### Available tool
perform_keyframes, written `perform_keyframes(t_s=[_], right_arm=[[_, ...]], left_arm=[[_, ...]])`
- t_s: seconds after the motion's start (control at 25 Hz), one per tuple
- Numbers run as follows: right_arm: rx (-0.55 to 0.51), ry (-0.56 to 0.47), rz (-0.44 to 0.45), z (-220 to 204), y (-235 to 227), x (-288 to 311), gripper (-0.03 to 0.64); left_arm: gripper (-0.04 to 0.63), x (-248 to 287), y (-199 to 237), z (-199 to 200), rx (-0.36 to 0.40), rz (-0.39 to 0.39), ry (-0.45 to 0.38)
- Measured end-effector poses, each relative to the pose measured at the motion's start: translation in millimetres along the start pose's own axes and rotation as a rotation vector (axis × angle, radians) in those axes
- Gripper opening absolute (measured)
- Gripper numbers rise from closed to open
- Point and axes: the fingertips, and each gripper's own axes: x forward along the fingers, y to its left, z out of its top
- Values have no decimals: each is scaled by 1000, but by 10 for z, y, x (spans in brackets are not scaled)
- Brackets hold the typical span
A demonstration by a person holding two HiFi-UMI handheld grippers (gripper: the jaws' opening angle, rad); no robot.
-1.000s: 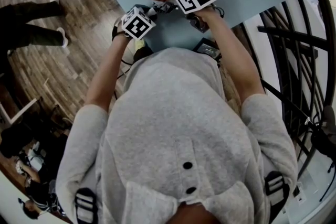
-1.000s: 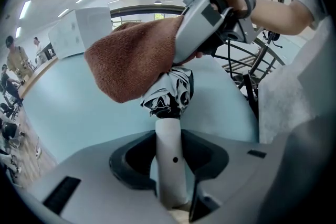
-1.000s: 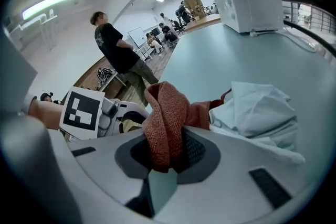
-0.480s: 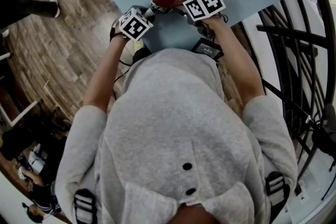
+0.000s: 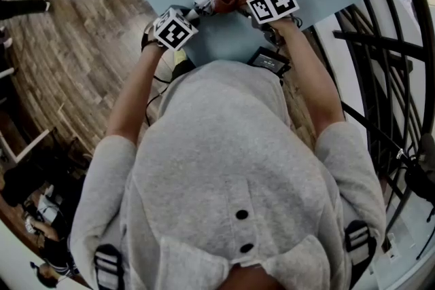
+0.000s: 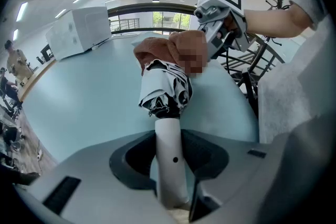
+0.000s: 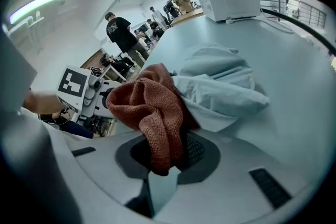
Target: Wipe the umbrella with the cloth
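Your left gripper [image 6: 171, 173]: fingers clamped on white handle of folded umbrella [image 6: 165, 86], held over surface [image 6: 79, 107]. Cloth [image 7: 149, 110] against far end of canopy, pinched in your right gripper [image 7: 167, 157] fingers. Step: wiping, likely. Next: draw cloth along canopy; steady handle.
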Motion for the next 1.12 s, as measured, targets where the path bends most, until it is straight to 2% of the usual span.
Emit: perform_keyframes(t_s=[0.4, 0.76, 0.96, 1.12], right_arm=[[12, 15, -59, -21, -296, -104, 74], [75, 8, -185, -119, -702, -234, 74], [122, -44, -285, -45, -982, -404, 74], [167, -133, -385, 141, -1235, -646, 74]], left_arm=[[156, -2, 16, -7, 1, 3, 7], [156, 3, 7, -9, -4, 2, 8], [156, 2, 11, -7, -5, 2, 5], [156, -6, 21, -23, -6, 5, 10]])
